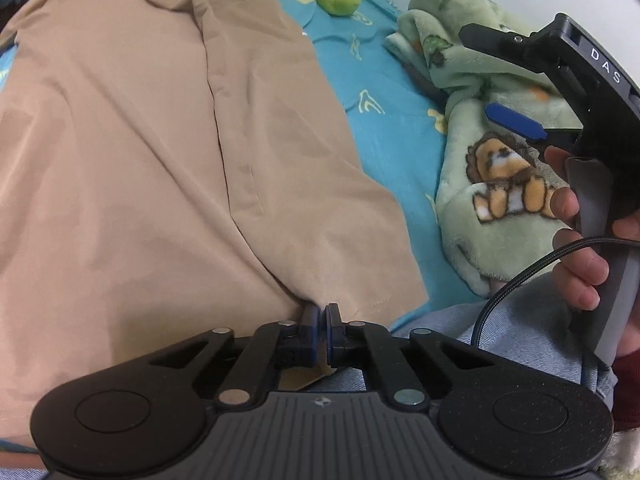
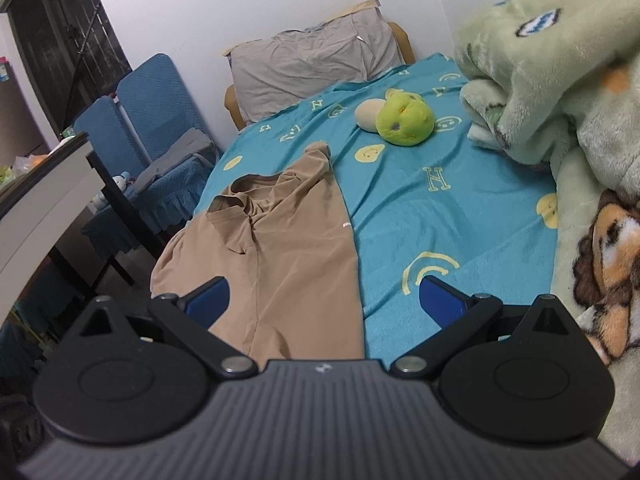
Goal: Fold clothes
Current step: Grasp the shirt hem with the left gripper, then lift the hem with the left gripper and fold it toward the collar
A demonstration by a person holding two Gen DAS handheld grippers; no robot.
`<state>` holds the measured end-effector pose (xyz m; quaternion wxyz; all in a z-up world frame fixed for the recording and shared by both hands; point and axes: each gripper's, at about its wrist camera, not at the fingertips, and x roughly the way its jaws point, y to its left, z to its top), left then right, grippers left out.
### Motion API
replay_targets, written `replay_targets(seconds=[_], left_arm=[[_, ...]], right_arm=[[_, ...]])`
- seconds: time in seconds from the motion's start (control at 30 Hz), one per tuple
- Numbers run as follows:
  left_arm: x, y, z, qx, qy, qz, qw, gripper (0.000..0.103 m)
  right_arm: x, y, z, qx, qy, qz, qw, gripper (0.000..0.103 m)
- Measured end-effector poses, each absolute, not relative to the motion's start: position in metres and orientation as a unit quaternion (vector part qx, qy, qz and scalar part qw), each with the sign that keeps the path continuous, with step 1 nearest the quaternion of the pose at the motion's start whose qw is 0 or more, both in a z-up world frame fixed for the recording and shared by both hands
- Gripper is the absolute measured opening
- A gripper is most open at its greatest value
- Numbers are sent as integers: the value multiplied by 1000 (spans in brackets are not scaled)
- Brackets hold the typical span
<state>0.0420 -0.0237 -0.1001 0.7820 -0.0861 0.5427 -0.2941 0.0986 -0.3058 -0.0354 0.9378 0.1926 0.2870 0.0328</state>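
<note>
A tan garment [image 1: 160, 160] lies spread on the blue bed sheet [image 1: 384, 136], its collar end far from me. My left gripper [image 1: 322, 314] is shut on the garment's near hem, with the cloth bunched between its blue pads. In the right wrist view the same garment [image 2: 280, 248] lies along the bed's left side. My right gripper [image 2: 324, 304] is open and empty, held above the garment's near end. It also shows in the left wrist view [image 1: 516, 84] at the right, held in a hand, above the green blanket.
A green fleece blanket with a lion print [image 2: 560, 92] is heaped on the bed's right side. A green plush toy [image 2: 404, 120] and a grey pillow [image 2: 312, 60] lie at the head. Blue chairs [image 2: 156, 120] and a table [image 2: 44, 200] stand left of the bed.
</note>
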Motion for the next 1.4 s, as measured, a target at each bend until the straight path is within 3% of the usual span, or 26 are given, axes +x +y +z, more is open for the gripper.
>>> replay_targets(seconds=[0.13,0.2,0.3,0.4,0.6,0.83,1.0,1.17,1.27,1.33,1.4], left_arm=[[37,-16,-85,-74,513,-285,806,31],[36,-13,-72,-66,487,-278,826,58],[39,-5,-47,-36,432,-243,868,87],[56,17,-23,-53,385,-195,900,103],[148,102,-13,-212,379,-123,892,103],[260,208,-87,-406,389,36,826,102],[305,239,-150,-485,368,62,791,88],[331,256,-175,-509,325,55,795,82],[346,262,-189,-513,321,73,793,71],[355,266,-196,-511,321,83,793,56],[361,268,-200,-510,315,81,796,32]], right_arm=[[95,-302,-31,182,275,30,944,103],[93,-299,-24,176,262,27,948,103],[93,-295,-8,183,239,27,953,103],[99,-284,13,177,219,32,959,103],[133,-251,24,171,219,43,960,103],[167,-226,-27,144,247,58,956,103],[200,-226,-54,148,283,59,946,103],[222,-211,-80,121,322,85,935,103],[231,-213,-90,140,339,87,926,103],[235,-218,-94,152,345,83,922,103],[237,-222,-97,161,350,76,919,103]])
